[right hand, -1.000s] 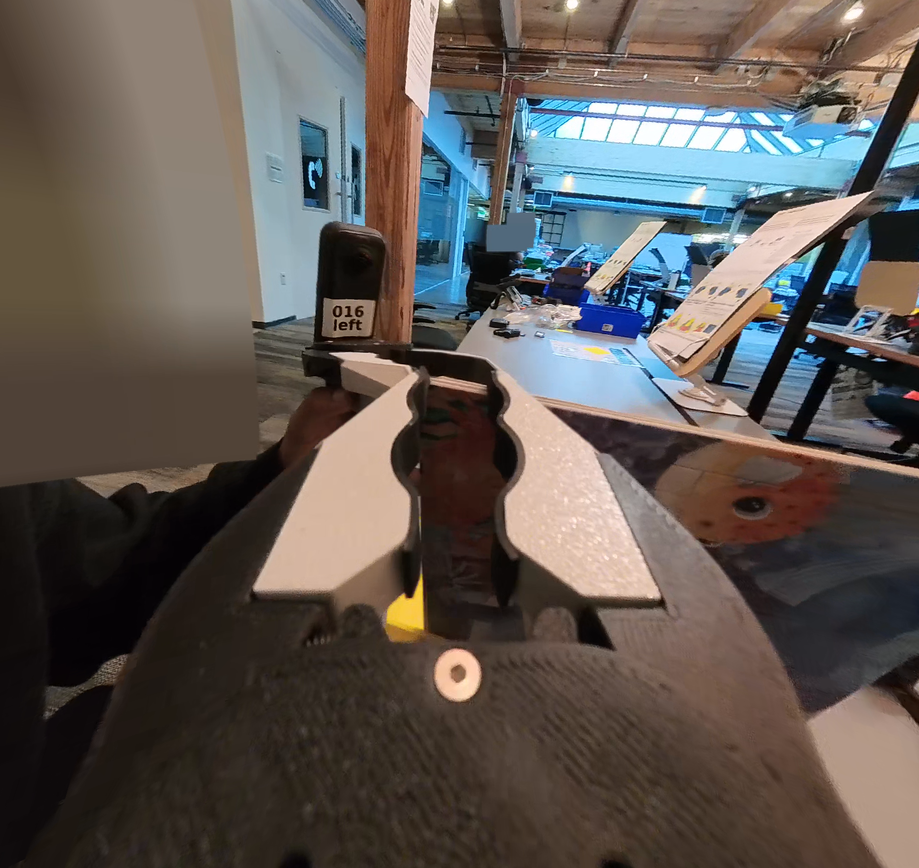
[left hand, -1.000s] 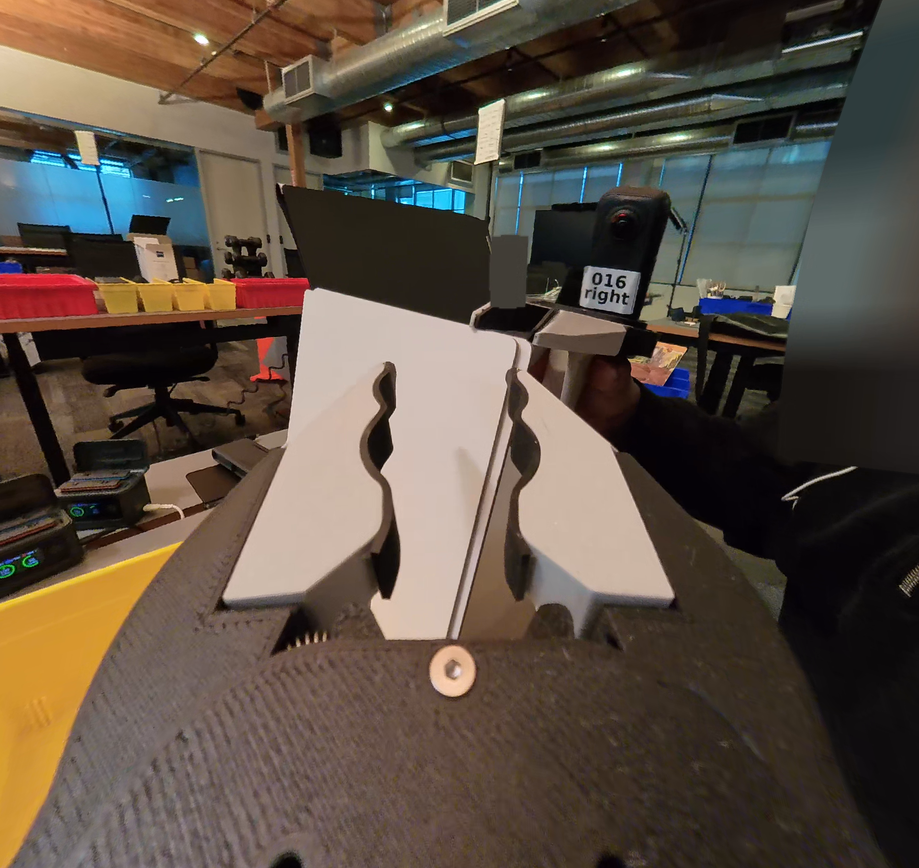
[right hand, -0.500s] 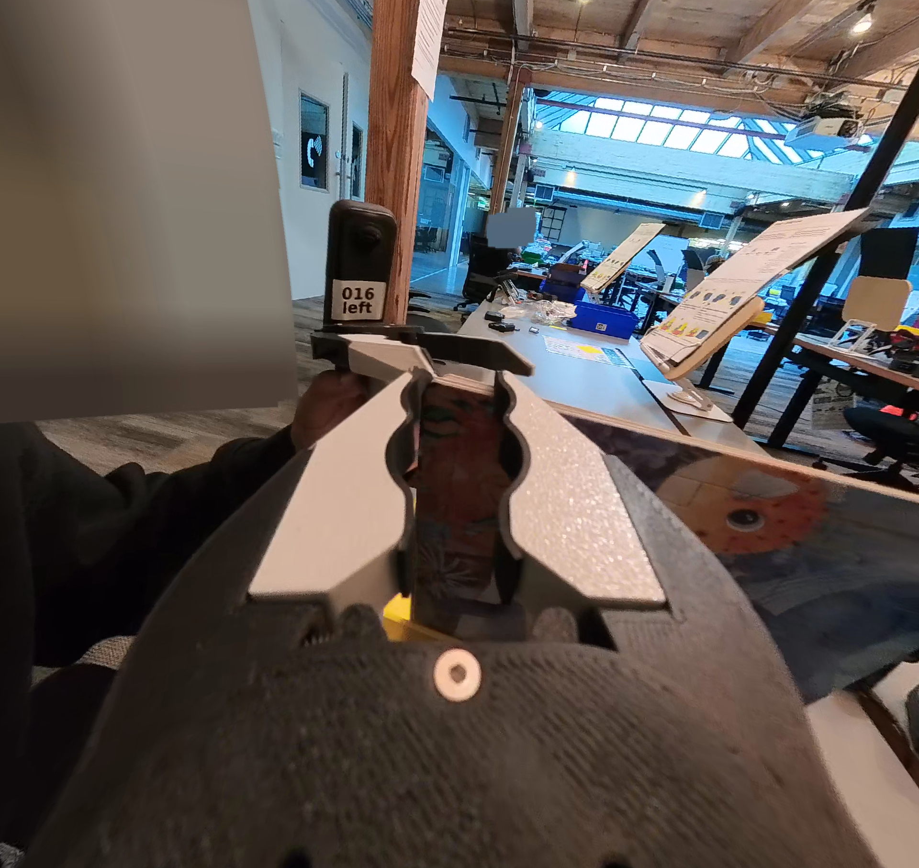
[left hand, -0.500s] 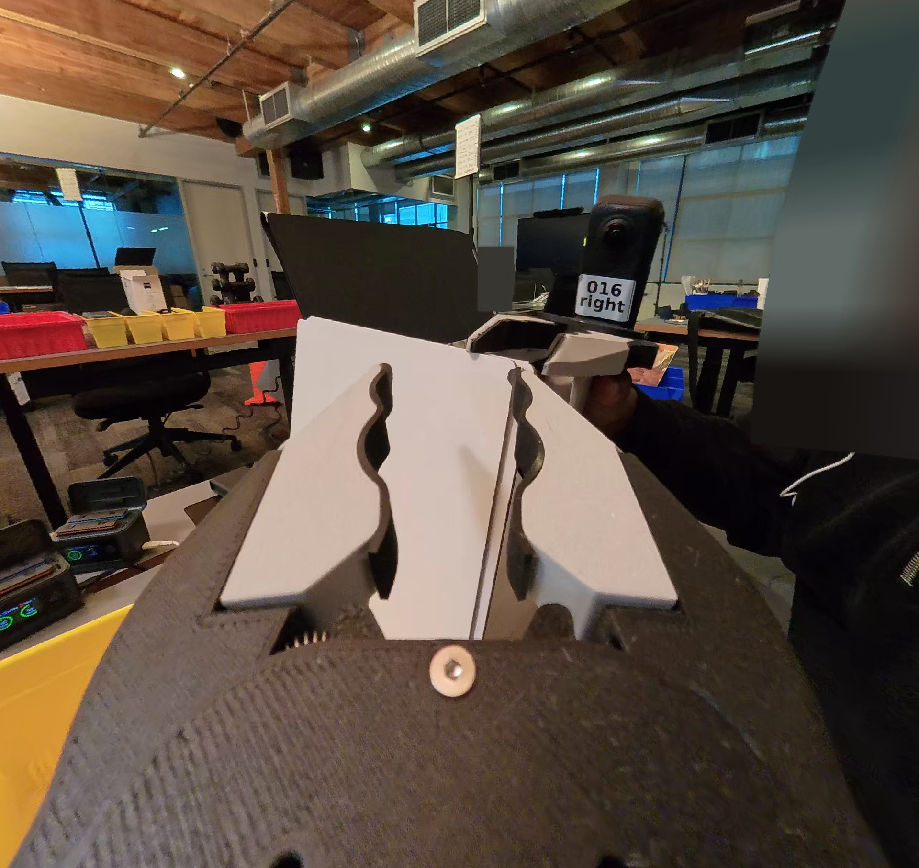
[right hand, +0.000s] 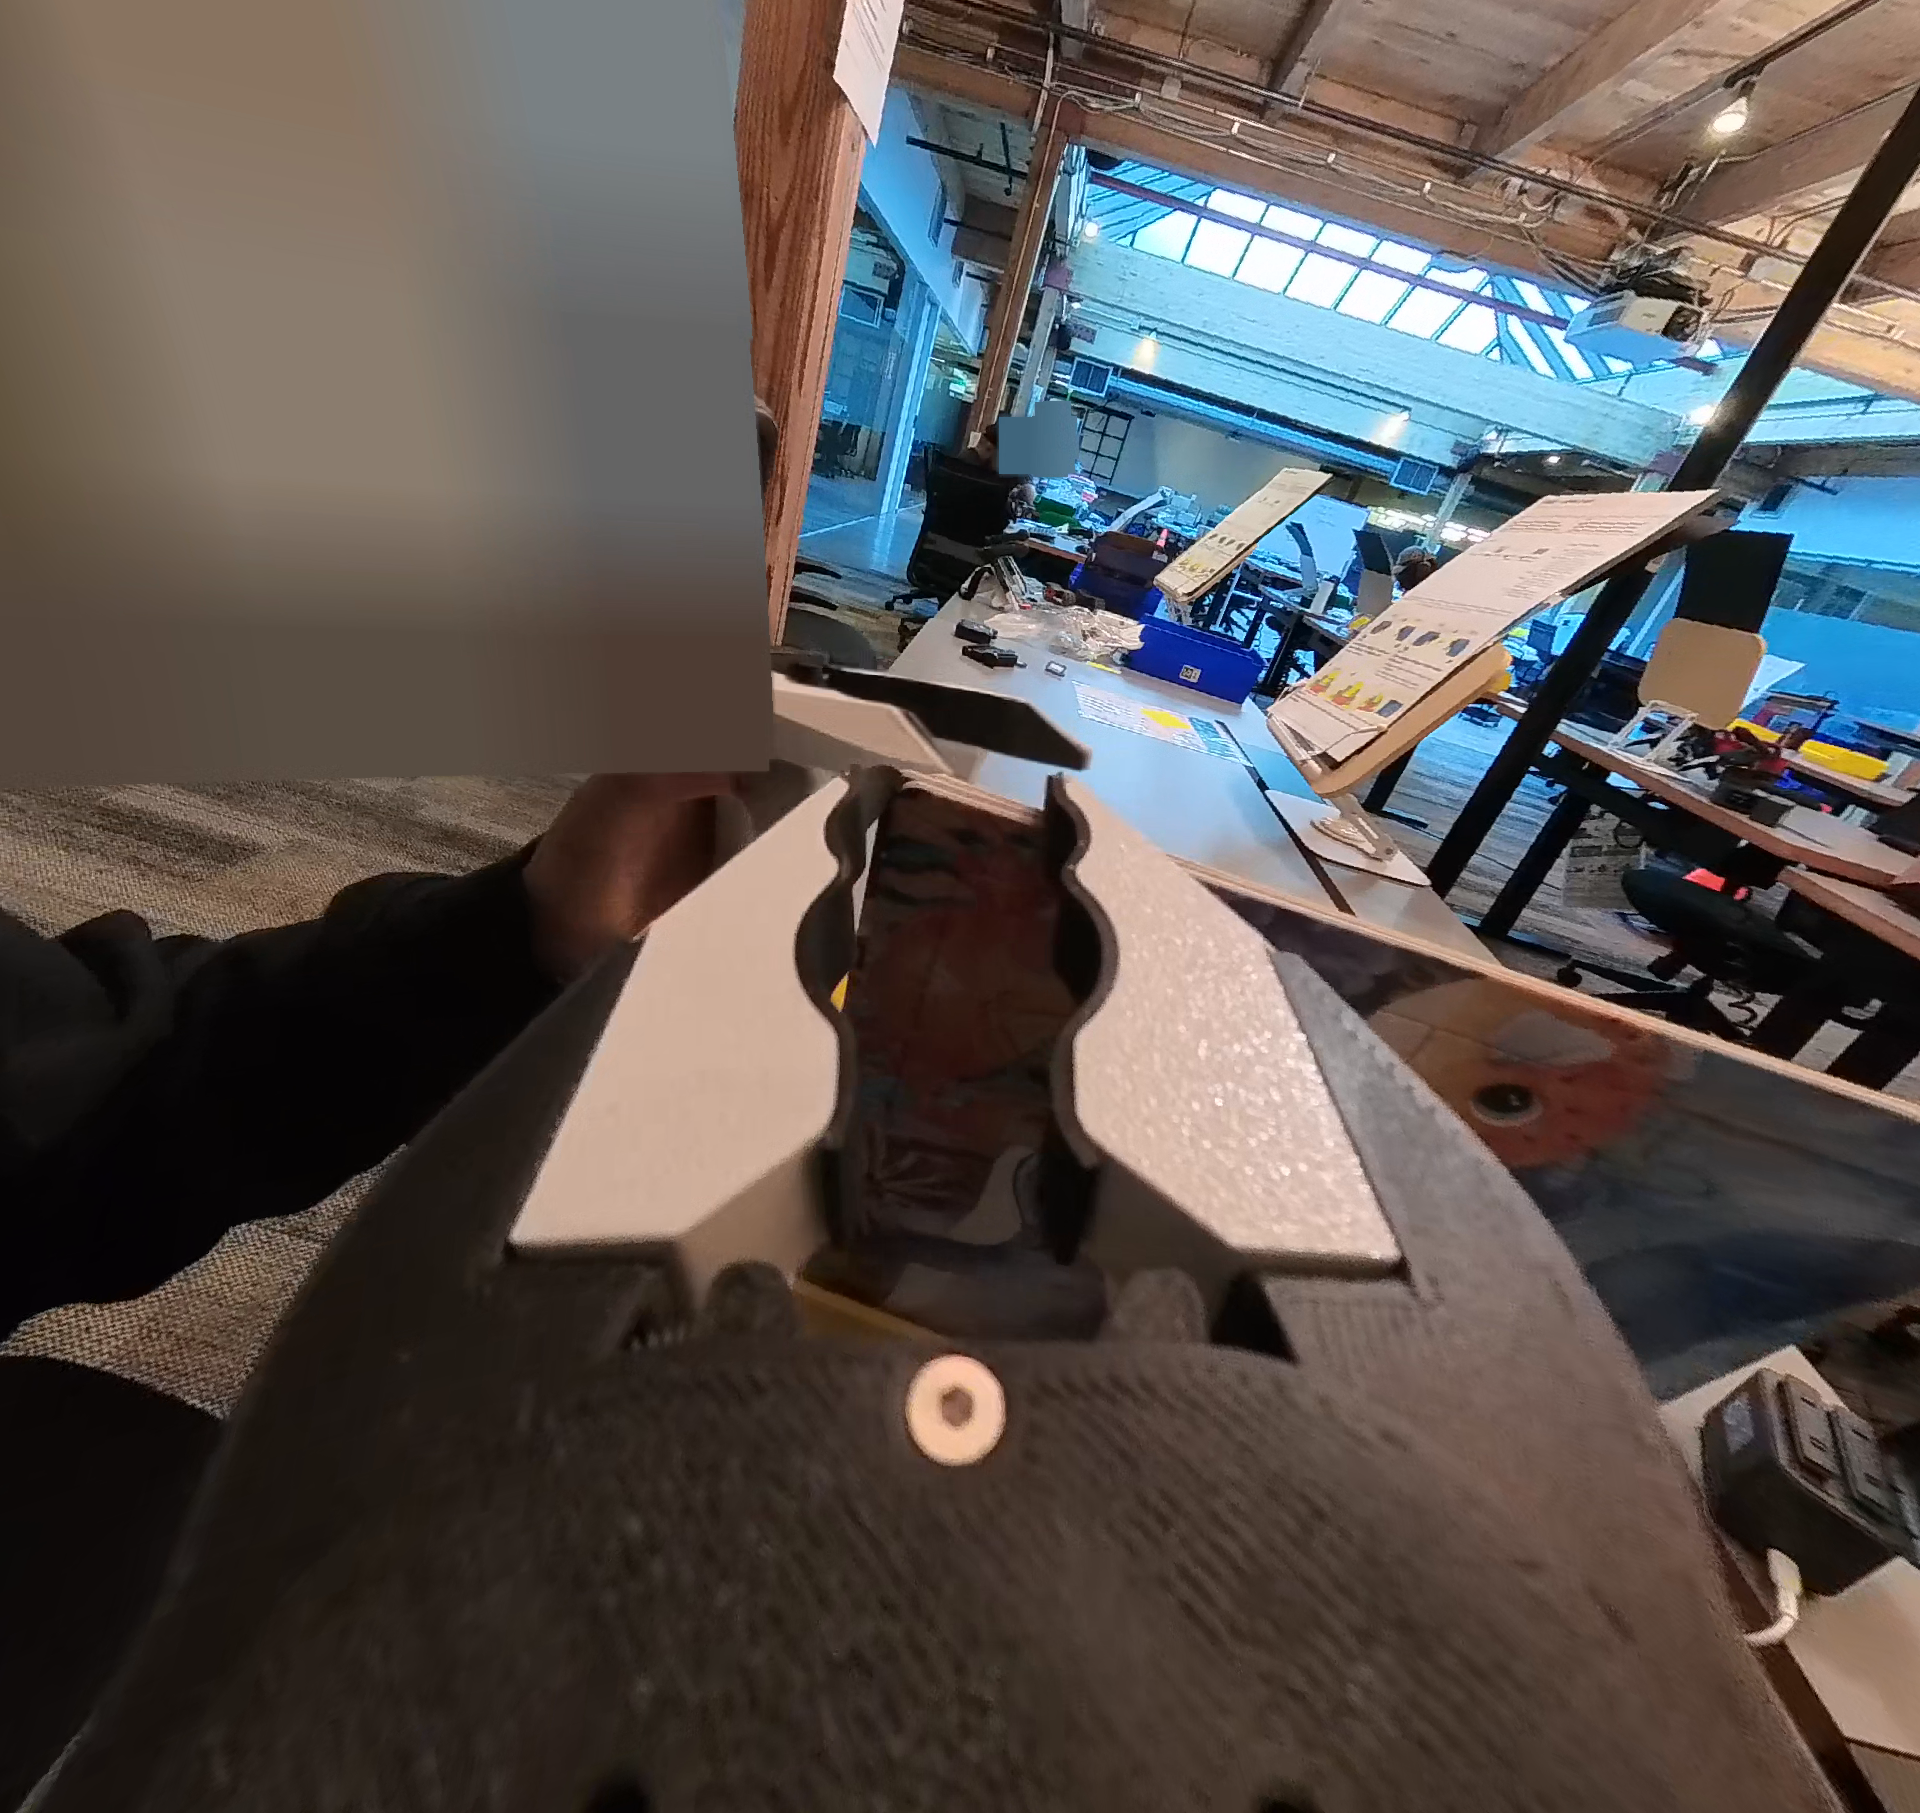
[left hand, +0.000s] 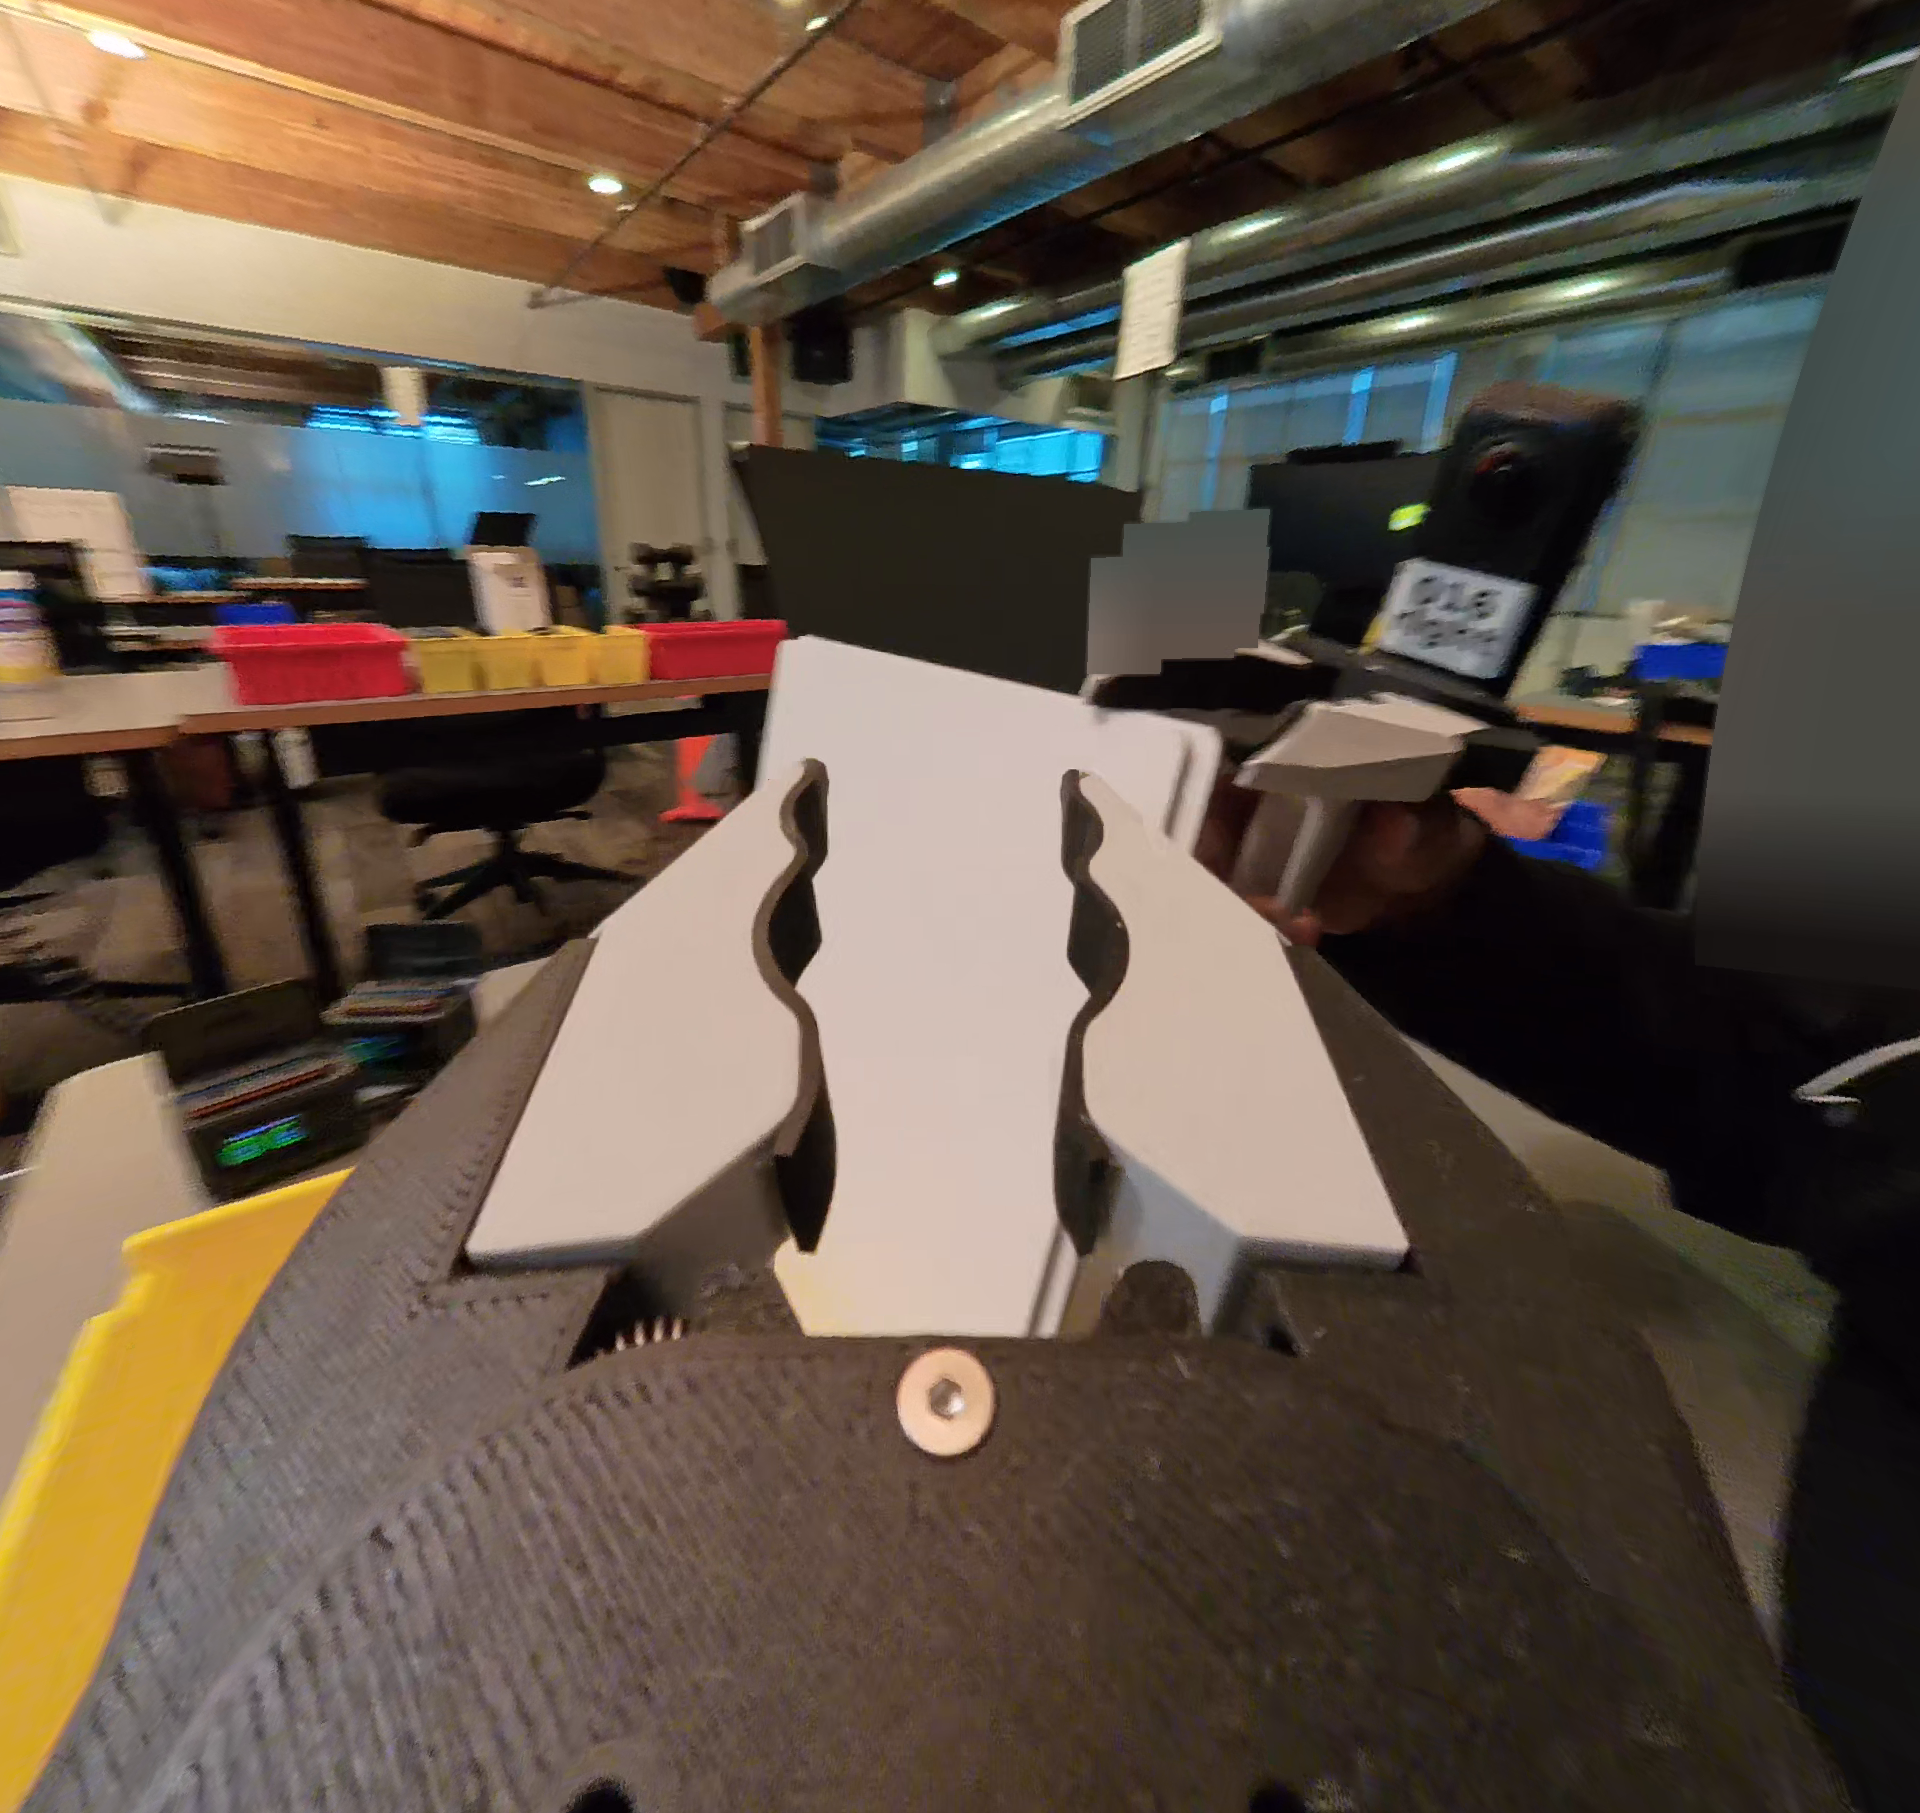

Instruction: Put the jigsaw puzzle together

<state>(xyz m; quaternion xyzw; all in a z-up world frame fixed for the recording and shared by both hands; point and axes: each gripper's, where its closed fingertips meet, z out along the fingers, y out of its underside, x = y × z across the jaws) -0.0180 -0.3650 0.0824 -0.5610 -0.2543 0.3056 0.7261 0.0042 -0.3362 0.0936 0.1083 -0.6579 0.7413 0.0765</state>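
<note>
A jigsaw puzzle board (right hand: 1621, 1171) with a bright printed picture, an orange fish among dark blues, is held up in the air between two hand-held tools, well above the counter (right hand: 1164, 787) — its pale blank back (left hand: 935, 932) fills the left wrist view, its printed face the right. The left tongs (left hand: 940, 787) stand with their fingers apart, the board's back showing in the gap between them; whether they are pinching its edge cannot be told from here. The right tongs (right hand: 961, 792) likewise stand apart, with a strip of the printed face between the fingers, and a firm grip cannot be confirmed there either. A yellow tray (left hand: 73, 1451) sits at the lower left, and a power strip (right hand: 1818, 1483) at the lower right. No loose pieces are in sight, and nothing shows any being fitted — by this evidence the assembly itself has yet to begin, with the board still to be laid flat.
</note>
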